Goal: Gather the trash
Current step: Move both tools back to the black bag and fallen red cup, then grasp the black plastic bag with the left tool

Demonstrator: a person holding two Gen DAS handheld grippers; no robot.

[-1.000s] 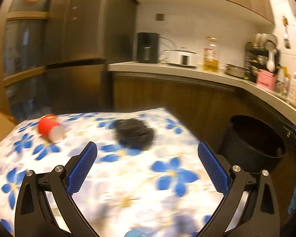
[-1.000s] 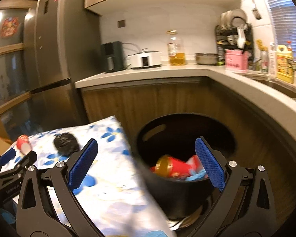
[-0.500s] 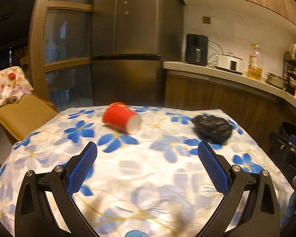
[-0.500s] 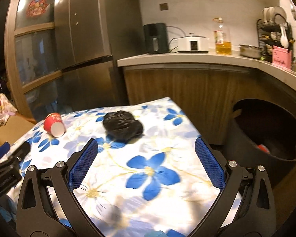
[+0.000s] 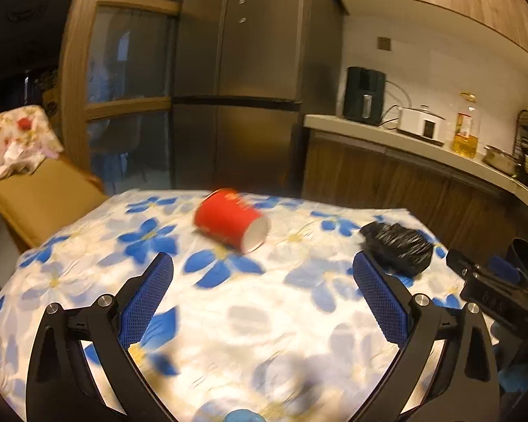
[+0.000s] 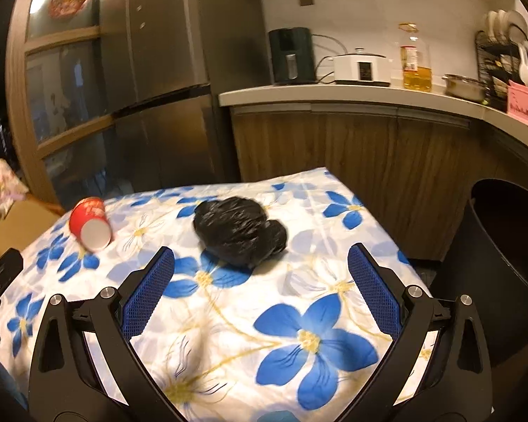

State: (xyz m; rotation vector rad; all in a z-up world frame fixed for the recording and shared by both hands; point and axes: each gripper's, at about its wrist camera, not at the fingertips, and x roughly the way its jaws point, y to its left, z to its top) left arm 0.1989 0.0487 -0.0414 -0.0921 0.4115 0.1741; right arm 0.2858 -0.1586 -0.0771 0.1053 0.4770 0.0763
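Above the table's near edge, the left gripper (image 5: pixel 262 293) and right gripper (image 6: pixel 260 290) are held spread wide, nothing between their pads. A red paper cup (image 5: pixel 231 220) is seen tipped over toward the flowered tablecloth's (image 6: pixel 228 320) far left corner, and a crumpled black bag (image 6: pixel 239 231) nearer the far right edge. Beyond that right edge a dark bin (image 6: pixel 503 267) is placed.

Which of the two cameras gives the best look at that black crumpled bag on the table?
The right wrist view: the black plastic bag lies near the centre, whole and fairly sharp. In the left wrist view, the same bag sits off to the right, smaller, blurred, and partly behind a finger.
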